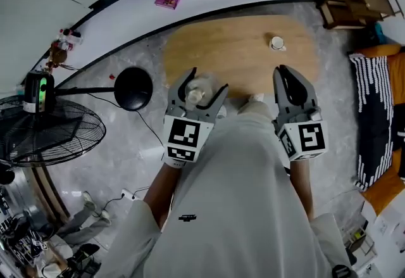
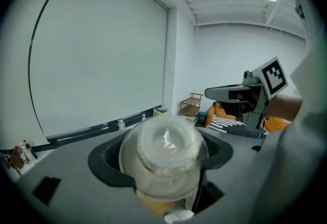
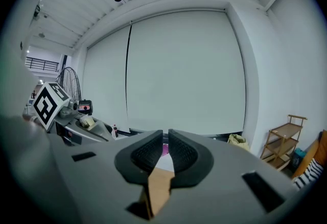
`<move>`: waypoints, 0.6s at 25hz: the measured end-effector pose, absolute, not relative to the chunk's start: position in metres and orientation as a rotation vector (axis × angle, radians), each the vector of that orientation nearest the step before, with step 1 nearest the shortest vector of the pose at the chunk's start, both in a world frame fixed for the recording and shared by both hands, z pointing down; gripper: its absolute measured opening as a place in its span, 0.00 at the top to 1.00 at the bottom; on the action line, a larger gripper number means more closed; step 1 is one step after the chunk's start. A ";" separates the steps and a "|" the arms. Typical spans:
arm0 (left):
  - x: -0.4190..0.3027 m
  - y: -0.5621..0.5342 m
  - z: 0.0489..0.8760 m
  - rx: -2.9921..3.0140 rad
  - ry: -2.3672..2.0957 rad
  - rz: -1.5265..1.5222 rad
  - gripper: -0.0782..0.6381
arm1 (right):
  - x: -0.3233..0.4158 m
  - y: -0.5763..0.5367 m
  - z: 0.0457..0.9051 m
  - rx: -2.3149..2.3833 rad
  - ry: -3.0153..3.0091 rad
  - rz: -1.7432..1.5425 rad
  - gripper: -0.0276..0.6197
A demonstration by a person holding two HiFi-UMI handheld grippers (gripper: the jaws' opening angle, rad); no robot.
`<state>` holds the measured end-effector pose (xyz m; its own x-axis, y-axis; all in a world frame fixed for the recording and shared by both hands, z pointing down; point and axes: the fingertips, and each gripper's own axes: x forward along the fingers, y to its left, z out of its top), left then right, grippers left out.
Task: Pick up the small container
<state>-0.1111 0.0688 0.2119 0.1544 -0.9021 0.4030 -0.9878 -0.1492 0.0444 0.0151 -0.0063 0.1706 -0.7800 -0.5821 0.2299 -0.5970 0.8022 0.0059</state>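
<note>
Jaws of the left gripper (image 1: 206,83) are clamped on the small container (image 2: 164,151), lower centre of its view; right gripper (image 3: 165,139) jaws are almost together, empty.
The container looks clear and round, so it may slip or tilt down to the wooden table (image 1: 240,49) if the grip loosens.

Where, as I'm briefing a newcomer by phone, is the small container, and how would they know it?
Start at the oval wooden table in the middle of the grey floor. Above its near left edge, the left gripper clamps the small container. It is a clear, round jar held in the air, unlike the small white object resting on the tabletop.
</note>
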 end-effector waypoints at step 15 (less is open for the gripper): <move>-0.114 0.091 0.210 2.137 -1.810 0.424 0.42 | 0.008 0.005 0.167 0.931 -2.779 0.059 0.92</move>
